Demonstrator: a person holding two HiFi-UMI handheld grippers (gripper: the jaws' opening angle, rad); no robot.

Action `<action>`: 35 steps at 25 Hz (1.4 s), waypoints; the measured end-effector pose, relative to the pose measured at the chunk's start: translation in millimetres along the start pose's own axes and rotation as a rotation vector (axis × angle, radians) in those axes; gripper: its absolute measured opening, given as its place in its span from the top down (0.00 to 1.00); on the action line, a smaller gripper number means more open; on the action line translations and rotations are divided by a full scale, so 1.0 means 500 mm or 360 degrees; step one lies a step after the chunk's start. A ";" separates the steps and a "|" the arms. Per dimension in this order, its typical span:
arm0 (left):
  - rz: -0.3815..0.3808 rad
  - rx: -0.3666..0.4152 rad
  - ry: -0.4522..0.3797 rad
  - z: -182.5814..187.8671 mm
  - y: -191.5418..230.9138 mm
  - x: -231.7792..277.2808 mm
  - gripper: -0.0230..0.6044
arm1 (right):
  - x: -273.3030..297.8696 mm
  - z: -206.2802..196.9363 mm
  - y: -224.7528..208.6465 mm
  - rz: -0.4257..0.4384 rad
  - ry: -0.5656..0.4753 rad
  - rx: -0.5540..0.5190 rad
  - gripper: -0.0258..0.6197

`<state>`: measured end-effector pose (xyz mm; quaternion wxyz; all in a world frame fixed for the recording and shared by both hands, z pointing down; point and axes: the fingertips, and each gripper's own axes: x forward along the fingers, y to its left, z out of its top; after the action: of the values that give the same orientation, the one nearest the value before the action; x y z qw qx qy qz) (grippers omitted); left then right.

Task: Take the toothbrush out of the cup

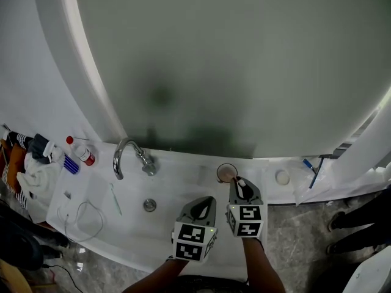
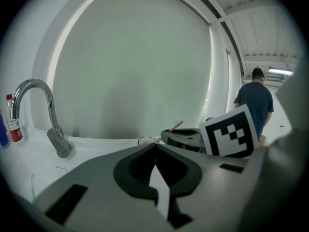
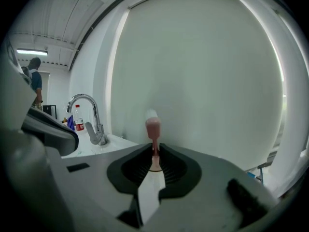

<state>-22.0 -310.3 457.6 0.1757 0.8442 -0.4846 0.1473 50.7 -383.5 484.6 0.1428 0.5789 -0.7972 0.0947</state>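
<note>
A pink toothbrush (image 3: pixel 152 127) stands upright between the jaws of my right gripper (image 3: pixel 154 152), which is shut on its handle, bristle head above the jaws. In the head view that gripper (image 1: pixel 239 183) sits just in front of a clear cup (image 1: pixel 226 173) on the sink's back ledge. The brush's lower end is hidden, so I cannot tell if it is still inside the cup. My left gripper (image 1: pixel 209 200) hovers over the basin to the left, shut on nothing. Its own view shows the cup rim (image 2: pixel 145 140) and the toothbrush head (image 2: pixel 176 125) beyond its jaw tips (image 2: pixel 155 145).
A chrome faucet (image 1: pixel 128 154) arches over the white basin (image 1: pixel 177 188), with the drain (image 1: pixel 149 205) below. A red-capped bottle (image 1: pixel 82 152), a cloth (image 1: pixel 33 170) and a cable (image 1: pixel 85 218) lie at the left. A small white dish (image 1: pixel 281 177) sits right of the cup. A person (image 2: pixel 253 105) stands far off.
</note>
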 end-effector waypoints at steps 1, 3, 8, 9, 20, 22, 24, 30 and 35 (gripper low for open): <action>-0.0003 -0.0001 -0.0005 0.001 -0.002 -0.002 0.95 | -0.005 0.004 -0.001 -0.0003 -0.0008 -0.0007 0.88; -0.0010 -0.0002 -0.0016 0.004 -0.008 -0.006 0.95 | -0.016 0.012 -0.002 -0.0006 -0.0032 -0.0013 0.88; -0.0021 -0.0012 -0.0046 0.008 -0.017 -0.018 0.95 | -0.044 0.033 0.008 0.0002 -0.0072 -0.0023 0.88; -0.0021 -0.0014 -0.0051 0.009 -0.017 -0.021 0.95 | -0.049 0.036 0.011 0.0006 -0.0075 -0.0029 0.88; -0.0036 -0.0041 -0.0105 0.012 -0.027 -0.055 0.95 | -0.128 0.055 0.038 0.0021 -0.0141 -0.0018 0.88; -0.0039 -0.0034 -0.0112 0.013 -0.031 -0.060 0.95 | -0.145 0.060 0.048 0.0032 -0.0156 -0.0006 0.88; -0.0047 -0.0028 -0.0122 0.014 -0.035 -0.066 0.95 | -0.161 0.063 0.055 0.0029 -0.0170 -0.0001 0.88; -0.0077 -0.0021 -0.0142 0.014 -0.049 -0.084 0.95 | -0.200 0.064 0.075 0.0031 -0.0188 0.0005 0.88; -0.0090 -0.0018 -0.0150 0.010 -0.054 -0.104 0.95 | -0.233 0.064 0.098 0.0037 -0.0206 0.0011 0.88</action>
<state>-23.5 -260.0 427.5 0.1616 0.8624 -0.4692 0.0996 33.9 -274.1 415.9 0.0877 0.5750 -0.8111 0.0616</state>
